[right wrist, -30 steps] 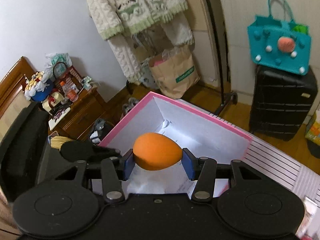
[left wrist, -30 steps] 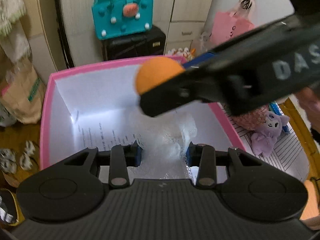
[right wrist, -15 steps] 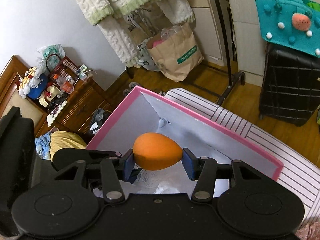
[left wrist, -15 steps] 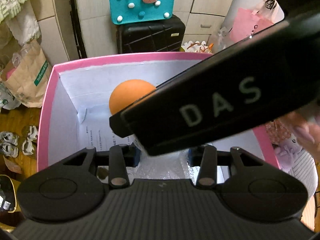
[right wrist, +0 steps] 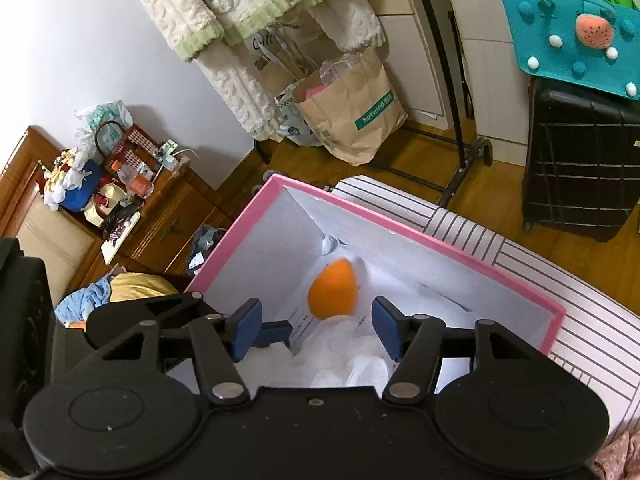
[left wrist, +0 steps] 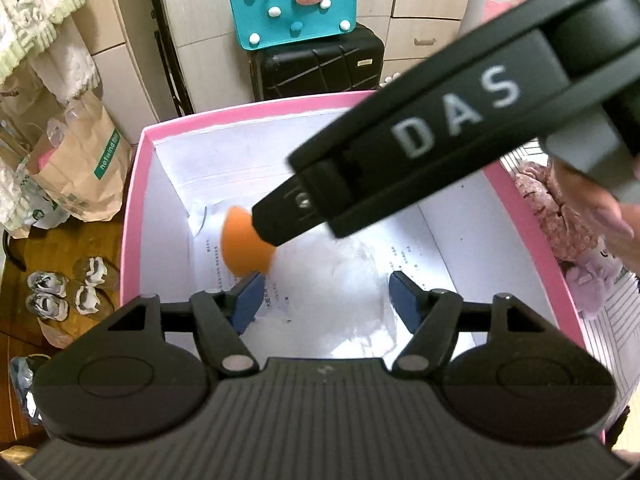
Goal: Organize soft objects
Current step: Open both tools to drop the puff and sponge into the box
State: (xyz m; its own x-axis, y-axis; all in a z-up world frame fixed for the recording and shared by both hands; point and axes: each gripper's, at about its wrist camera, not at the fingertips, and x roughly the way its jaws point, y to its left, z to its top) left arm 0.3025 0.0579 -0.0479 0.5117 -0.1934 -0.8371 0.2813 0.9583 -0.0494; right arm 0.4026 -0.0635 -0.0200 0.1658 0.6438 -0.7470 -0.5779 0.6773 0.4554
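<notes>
Your right gripper (right wrist: 316,326) just spread its jaws and hangs empty above the box (right wrist: 448,246), sponge (right wrist: 333,290) loose inside near the far corner. Left gripper (left wrist: 322,302) opened wide over the white cloth (left wrist: 352,280). That sponge may bounce around, and your grippers sit close enough to bump.

The left hand-held gripper (left wrist: 324,296) points steeply downward, its blue pads (left wrist: 248,300) spread wide apart — the jaws have just been opening, and nothing is pressed between them. The right hand-held gripper (right wrist: 316,326) also tilts down, its blue pads (right wrist: 386,330) standing apart with a clear gap on either side; its jaws have likewise just been opening and clamp nothing. In the left wrist view the right hand-held gripper's black body crosses diagonally from the upper right, lettered DAS, its tip low near the middle — a part of the person's hand (left wrist: 600,208) shows behind it at the right edge.
</notes>
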